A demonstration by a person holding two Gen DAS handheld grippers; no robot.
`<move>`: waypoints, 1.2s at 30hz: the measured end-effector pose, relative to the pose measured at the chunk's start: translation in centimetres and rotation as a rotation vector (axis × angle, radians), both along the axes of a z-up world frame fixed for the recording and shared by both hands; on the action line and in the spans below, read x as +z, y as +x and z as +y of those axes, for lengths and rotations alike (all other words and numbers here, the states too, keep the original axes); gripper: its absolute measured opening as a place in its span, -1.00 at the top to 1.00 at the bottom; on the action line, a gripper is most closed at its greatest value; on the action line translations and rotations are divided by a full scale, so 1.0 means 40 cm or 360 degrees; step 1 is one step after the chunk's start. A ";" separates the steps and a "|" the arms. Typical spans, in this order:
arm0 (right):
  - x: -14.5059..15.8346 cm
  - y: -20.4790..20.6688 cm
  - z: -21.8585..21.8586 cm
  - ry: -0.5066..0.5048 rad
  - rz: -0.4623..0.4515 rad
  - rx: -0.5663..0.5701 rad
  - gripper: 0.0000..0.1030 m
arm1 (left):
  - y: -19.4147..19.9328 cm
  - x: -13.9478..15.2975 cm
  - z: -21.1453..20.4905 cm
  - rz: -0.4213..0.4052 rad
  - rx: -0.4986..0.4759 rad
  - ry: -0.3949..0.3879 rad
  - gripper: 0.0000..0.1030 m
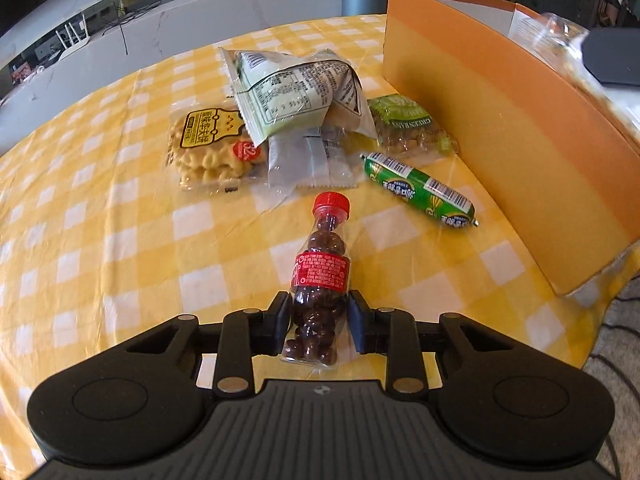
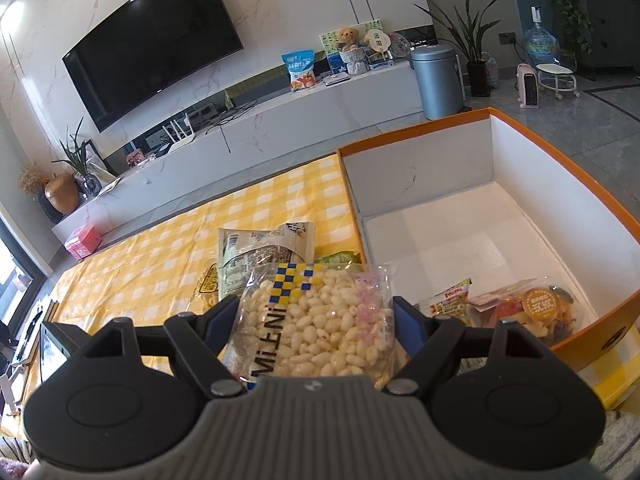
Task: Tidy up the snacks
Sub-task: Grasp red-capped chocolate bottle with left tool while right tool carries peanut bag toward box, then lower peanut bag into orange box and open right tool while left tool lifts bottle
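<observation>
The yellow checked tablecloth [image 1: 120, 240] carries an orange box [image 1: 500, 128], white inside, at its right side; 2 packets already lie in the box's near corner, a red-printed one [image 2: 450, 300] and a clear bag of colourful pieces [image 2: 528, 312]. Left of the box sits a loose pile: a pale green bag [image 1: 296, 92], a yellow noodle-snack pack [image 1: 212, 148], a green nut pack [image 1: 408, 128] and a green sausage stick [image 1: 420, 190]. The right gripper [image 2: 316, 320] pinches a clear bag of white puffs [image 2: 316, 320] just beside the box. The left gripper [image 1: 318, 328] clamps the base of a small red-capped bottle of chocolate balls [image 1: 322, 276].
</observation>
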State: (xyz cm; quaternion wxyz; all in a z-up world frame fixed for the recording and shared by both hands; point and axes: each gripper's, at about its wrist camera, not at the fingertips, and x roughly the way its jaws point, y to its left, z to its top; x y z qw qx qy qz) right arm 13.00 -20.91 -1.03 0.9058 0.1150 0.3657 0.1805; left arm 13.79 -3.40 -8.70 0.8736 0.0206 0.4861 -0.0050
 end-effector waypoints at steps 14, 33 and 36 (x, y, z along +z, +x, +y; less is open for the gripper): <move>-0.009 -0.001 0.013 -0.0048 -0.0020 0.0025 -0.53 | 0.022 -0.006 0.005 -0.0065 0.0043 -0.0009 0.33; 0.043 -0.036 0.039 -0.0039 -0.0088 0.0075 -0.52 | -0.053 0.175 0.103 -0.0269 0.0298 -0.0142 0.33; 0.062 -0.051 0.032 -0.0028 -0.0120 0.0081 -0.52 | -0.057 0.218 0.101 -0.0329 0.0297 -0.0163 0.33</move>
